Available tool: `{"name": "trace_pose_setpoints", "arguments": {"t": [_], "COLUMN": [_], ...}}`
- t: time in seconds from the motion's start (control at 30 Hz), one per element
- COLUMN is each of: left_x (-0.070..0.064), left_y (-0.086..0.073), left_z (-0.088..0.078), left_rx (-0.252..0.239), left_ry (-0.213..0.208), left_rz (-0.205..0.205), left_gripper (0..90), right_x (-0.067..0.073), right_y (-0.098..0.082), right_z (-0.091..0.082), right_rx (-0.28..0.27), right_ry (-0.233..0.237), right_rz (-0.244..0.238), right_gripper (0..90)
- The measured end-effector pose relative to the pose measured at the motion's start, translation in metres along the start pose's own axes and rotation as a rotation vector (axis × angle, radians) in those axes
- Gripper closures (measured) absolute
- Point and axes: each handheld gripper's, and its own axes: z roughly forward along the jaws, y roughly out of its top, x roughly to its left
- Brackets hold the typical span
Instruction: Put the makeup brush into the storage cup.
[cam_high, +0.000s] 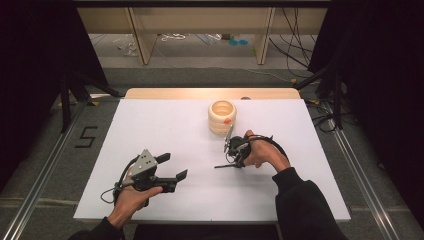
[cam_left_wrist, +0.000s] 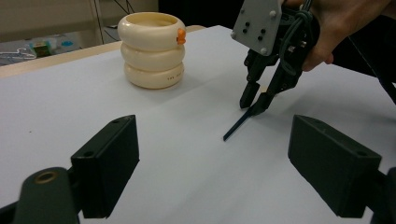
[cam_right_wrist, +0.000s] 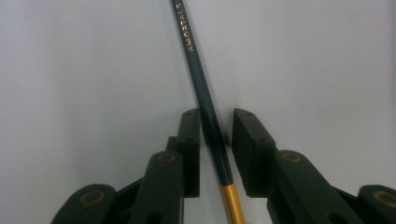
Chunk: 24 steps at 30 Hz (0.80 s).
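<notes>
A dark pencil (cam_right_wrist: 205, 100) with a gold end is seen lying on the white table (cam_high: 165, 125), in front of the cream ringed holder (cam_high: 222, 117). It is straddled by the right gripper (cam_right_wrist: 215, 128), whose jaws are narrowed around it, one pad touching, a slim gap remaining beside the other. The left gripper (cam_left_wrist: 212, 140) is held wide open, empty, well apart.

Cream ribbed holder (cam_high: 222, 117), three stacked rings with an orange tab, upright at bench (cam_high: 165, 130) far centre. Floor marking "5" (cam_high: 86, 136) left of bench.
</notes>
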Motion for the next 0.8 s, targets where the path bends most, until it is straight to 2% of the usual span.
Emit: {"name": "trace_pose_setpoints", "arguments": {"t": [0.03, 0.07, 0.13, 0.2, 0.3, 0.4, 0.53, 0.6, 0.8], "left_x": [-0.0005, 0.0002, -0.0002, -0.0003, -0.0001, -0.0006, -0.0004, -0.0004, -0.0005], "left_y": [-0.0003, 0.0002, 0.0001, 0.0000, 0.0002, -0.0001, 0.0003, 0.0001, -0.0007], "left_z": [0.0001, -0.0004, -0.0003, -0.0003, -0.0004, -0.0004, -0.0005, -0.0004, 0.0013], "left_rx": [0.001, 0.000, -0.003, -0.002, -0.004, -0.001, -0.004, 0.001, 0.001], "left_ry": [-0.001, -0.001, -0.001, 0.000, -0.001, -0.001, -0.003, -0.003, -0.016], "left_rz": [-0.007, 0.011, 0.004, 0.004, 0.004, 0.005, 0.005, 0.010, -0.004], "left_gripper": [16.1, 16.1, 16.1, 16.1, 16.1, 16.2, 16.2, 16.2, 16.2], "right_x": [-0.0003, 0.0002, -0.0002, 0.0003, -0.0007, 0.0001, 0.0010, 0.0005, 0.0004], "right_y": [0.0007, 0.0010, 0.0021, 0.0036, 0.0045, 0.0036, 0.0044, 0.0040, 0.0044], "right_z": [0.0003, 0.0006, 0.0010, 0.0009, 0.0014, 0.0013, 0.0014, 0.0010, -0.0001], "right_rx": [0.005, 0.004, 0.009, 0.022, 0.027, 0.030, 0.035, 0.034, 0.022], "right_ry": [0.005, 0.011, 0.017, 0.022, 0.025, 0.035, 0.025, 0.036, 0.003], "right_rz": [-0.002, 0.004, -0.009, -0.002, -0.002, 0.025, 0.023, 0.029, -0.014], "right_gripper": [76.7, 77.9, 79.8, 81.2, 82.0, 82.8, 83.2, 83.3, 83.4]}}
